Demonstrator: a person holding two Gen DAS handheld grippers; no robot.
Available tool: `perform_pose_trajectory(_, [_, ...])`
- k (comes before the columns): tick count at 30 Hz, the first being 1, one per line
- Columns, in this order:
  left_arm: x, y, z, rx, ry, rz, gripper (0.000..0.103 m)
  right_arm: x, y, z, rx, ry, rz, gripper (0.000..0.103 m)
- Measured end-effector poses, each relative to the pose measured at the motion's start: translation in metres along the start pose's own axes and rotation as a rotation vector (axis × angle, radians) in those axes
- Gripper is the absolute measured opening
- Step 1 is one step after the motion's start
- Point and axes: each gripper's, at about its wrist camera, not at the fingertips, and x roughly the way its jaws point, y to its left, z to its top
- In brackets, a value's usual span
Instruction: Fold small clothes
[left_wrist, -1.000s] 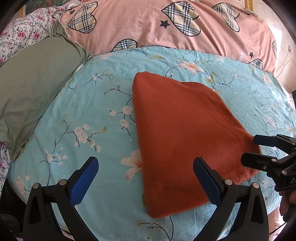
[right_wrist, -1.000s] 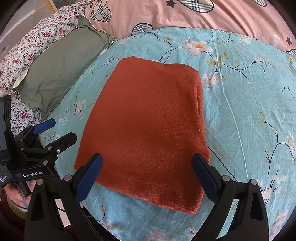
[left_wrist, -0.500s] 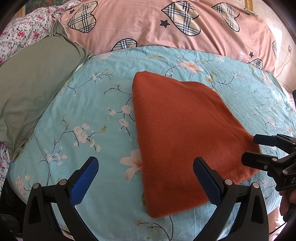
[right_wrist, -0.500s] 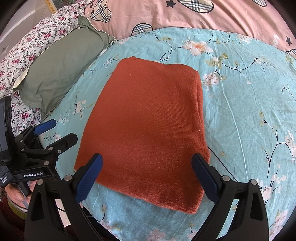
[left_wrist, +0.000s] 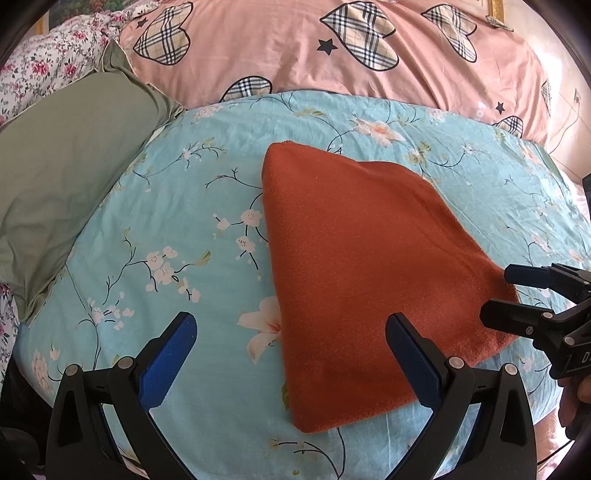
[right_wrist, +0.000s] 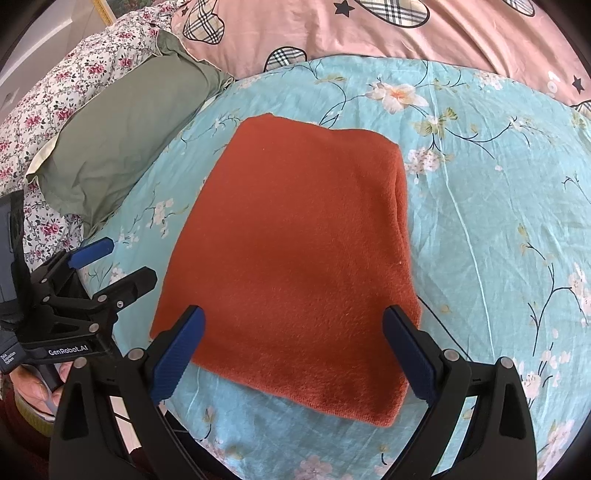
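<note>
One folded rust-orange fleece garment (right_wrist: 295, 251) lies on one bed with a turquoise floral sheet (right_wrist: 498, 229). One plain olive-green pillow (right_wrist: 122, 140), one pink quilt with plaid hearts (left_wrist: 295, 48), and two black grippers with blue-padded fingers (left_wrist: 168, 363) are in view.

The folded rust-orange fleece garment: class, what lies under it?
The rust-orange fleece garment lies on the turquoise floral bedcover. Whatever sits between its folded layers is covered.

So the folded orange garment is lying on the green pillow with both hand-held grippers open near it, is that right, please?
Not quite: the folded orange garment lies on the light blue floral quilt, apart from the green pillow, as the right wrist view shows. The left hand-held gripper and right hand-held gripper are indeed open near it.
</note>
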Motion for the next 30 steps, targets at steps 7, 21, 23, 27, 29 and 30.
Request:
perform_pose_trajectory(7, [0.0002,0.0002,0.0005,0.001,0.0,0.002,0.102,-0.0002,-0.0006,0.0009,0.0,0.0,0.003,0.097])
perform_pose_trajectory(21, [0.0022,0.003,0.0053,0.003,0.002,-0.005,0.102,0.0,0.001,0.0028,-0.004,-0.003,0.005,0.097])
perform_pose_trajectory(23, [0.0021,0.003,0.0054,0.002,0.003,-0.006,0.102,-0.0002,0.0,0.0034,-0.004,-0.004,0.005,0.097])
perform_pose_trajectory(27, [0.0017,0.0024,0.0058,0.002,0.001,-0.007,0.102,-0.0003,-0.0015,0.0043,0.0,-0.007,0.004,0.097])
perform_pose_trajectory(29, [0.002,0.0023,0.0066,0.003,-0.002,-0.009,0.102,-0.0003,-0.0018,0.0047,0.0,-0.009,0.003,0.097])
perform_pose_trajectory(30, [0.0026,0.0024,0.0073,0.002,-0.004,-0.01,0.102,-0.0001,-0.0022,0.0054,-0.001,-0.01,0.001,0.097])
